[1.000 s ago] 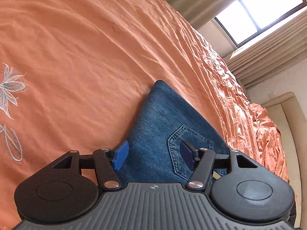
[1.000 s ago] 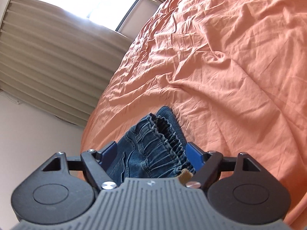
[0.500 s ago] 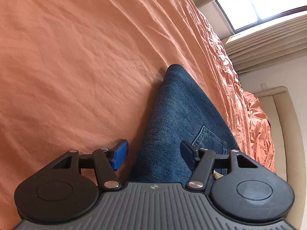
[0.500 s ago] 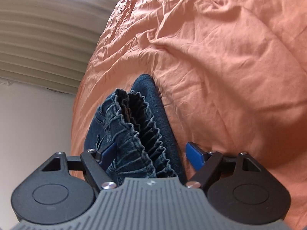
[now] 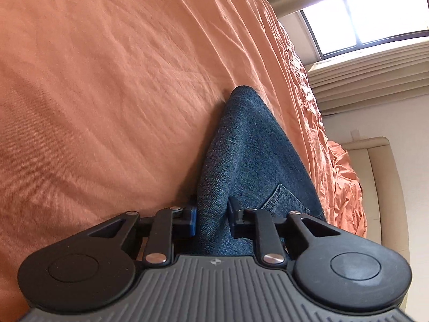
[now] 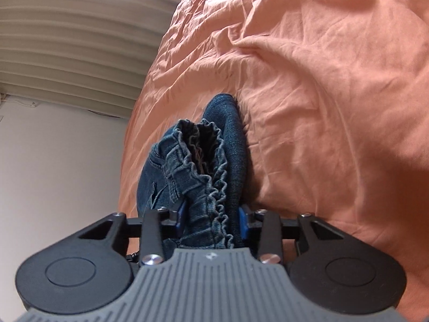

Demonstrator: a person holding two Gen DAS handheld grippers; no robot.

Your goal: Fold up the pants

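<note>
Blue denim pants (image 5: 249, 155) lie folded on an orange bedsheet (image 5: 107, 80). In the left wrist view my left gripper (image 5: 211, 213) is closing, and its blue pads press on the folded edge beside a back pocket (image 5: 284, 201). In the right wrist view the gathered elastic waistband (image 6: 206, 166) of the pants (image 6: 230, 139) bunches up between the fingers. My right gripper (image 6: 211, 217) is closing too, its pads squeezing the waistband from both sides.
The rumpled orange sheet (image 6: 321, 94) spreads to the right in the right wrist view. Beige curtains (image 6: 67, 40) and a pale wall lie beyond the bed edge. A window (image 5: 370, 13) and a cream padded headboard (image 5: 380, 193) stand at the right of the left wrist view.
Both grippers dropped closer to the pants and went from wide open to closed on the denim. The left one took the folded edge, the right one the waistband.
</note>
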